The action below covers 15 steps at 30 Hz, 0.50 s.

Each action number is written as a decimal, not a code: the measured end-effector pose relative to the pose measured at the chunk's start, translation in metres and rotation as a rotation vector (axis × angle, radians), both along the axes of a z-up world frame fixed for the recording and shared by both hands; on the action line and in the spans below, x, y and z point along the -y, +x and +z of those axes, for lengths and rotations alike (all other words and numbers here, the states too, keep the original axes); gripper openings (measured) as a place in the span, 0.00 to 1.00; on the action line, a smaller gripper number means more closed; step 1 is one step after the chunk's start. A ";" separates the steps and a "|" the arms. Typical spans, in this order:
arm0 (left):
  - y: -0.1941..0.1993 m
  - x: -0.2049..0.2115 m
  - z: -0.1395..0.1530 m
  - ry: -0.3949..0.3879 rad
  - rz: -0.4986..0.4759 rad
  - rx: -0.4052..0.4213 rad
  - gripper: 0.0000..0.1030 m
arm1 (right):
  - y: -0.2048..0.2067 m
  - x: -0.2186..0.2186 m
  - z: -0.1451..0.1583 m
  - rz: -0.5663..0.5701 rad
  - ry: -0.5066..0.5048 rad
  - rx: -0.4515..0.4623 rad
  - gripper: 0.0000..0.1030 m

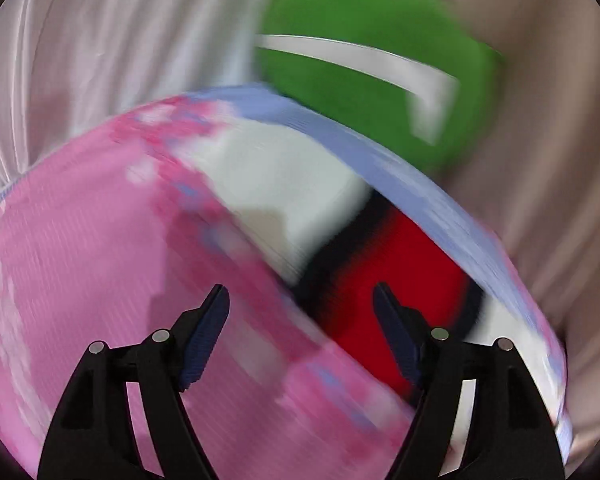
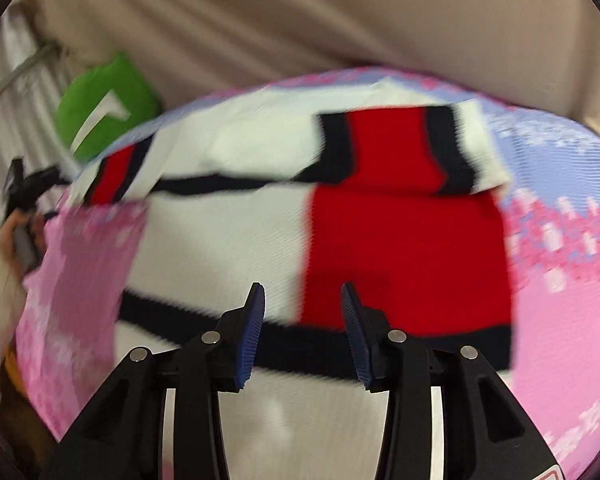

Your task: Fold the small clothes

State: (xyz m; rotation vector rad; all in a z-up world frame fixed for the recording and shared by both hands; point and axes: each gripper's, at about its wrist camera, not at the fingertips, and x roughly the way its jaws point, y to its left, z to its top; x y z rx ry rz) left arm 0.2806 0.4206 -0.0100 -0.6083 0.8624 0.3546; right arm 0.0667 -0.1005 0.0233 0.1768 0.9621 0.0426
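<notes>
Both views are smeared by motion blur, so fine detail is lost.

From the left wrist, the left tongs [image 1: 300, 300] stand open with a wide gap between the blue-padded fingers [image 1: 210, 336], and nothing is between them. Below lies a round desk [image 1: 80, 260] covered in a pink cloth with paler speckles and a light blue edge. On it, ahead and to the right of the tongs, lies the garment [image 1: 400, 280]: white, with a red panel edged in black. The red part sits just beyond the right finger; whether the finger touches it cannot be told. Past the far edge of the desk is a green cushion [image 1: 360, 92] bearing a white tick-shaped mark. Pale curtains [image 1: 100, 40] hang behind.

From the right wrist, the right tongs [image 2: 303, 304] are also open, more narrowly, and empty. They hover over the near half of the garment [image 2: 400, 248], which lies spread across the middle of the desk [image 2: 560, 340]. Its far edge looks folded over toward the camera. A black band crosses the white cloth just under the fingertips. At the left, a flap of pink cloth [image 2: 84, 272] lies over the garment's side. Further left, the left tongs [image 2: 24, 184] appear at the desk's edge, too blurred to read, with a hand [image 2: 10, 236] behind them. The green cushion [image 2: 104, 108] sits beyond the desk, and beige curtains [image 2: 300, 20] fill the background.
</notes>
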 end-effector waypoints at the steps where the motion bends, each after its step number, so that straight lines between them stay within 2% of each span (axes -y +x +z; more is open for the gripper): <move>1: 0.010 -0.027 -0.010 -0.029 0.029 -0.014 0.70 | 0.001 -0.022 -0.008 0.029 0.004 -0.031 0.40; 4: 0.030 -0.078 -0.041 -0.153 0.095 -0.051 0.69 | 0.002 -0.065 -0.018 0.077 0.031 -0.075 0.40; 6: 0.035 -0.096 -0.054 -0.261 0.097 -0.014 0.71 | 0.003 -0.086 -0.020 0.101 0.022 -0.089 0.43; 9: 0.042 -0.103 -0.054 -0.269 0.093 0.026 0.72 | 0.008 -0.102 -0.026 0.119 0.003 -0.106 0.45; 10: 0.046 -0.103 -0.052 -0.263 0.081 0.022 0.68 | 0.010 -0.103 -0.026 0.116 0.004 -0.111 0.45; 12: 0.054 -0.101 -0.051 -0.302 0.007 0.030 0.23 | 0.012 -0.101 -0.027 0.092 0.013 -0.120 0.46; 13: 0.059 -0.097 -0.049 -0.315 -0.012 0.023 0.14 | 0.013 -0.099 -0.028 0.079 0.021 -0.123 0.46; 14: 0.059 -0.094 -0.044 -0.307 -0.021 0.027 0.09 | 0.013 -0.096 -0.029 0.065 0.035 -0.127 0.46; 15: 0.058 -0.088 -0.032 -0.281 -0.037 0.053 0.08 | 0.013 -0.092 -0.029 0.054 0.041 -0.130 0.46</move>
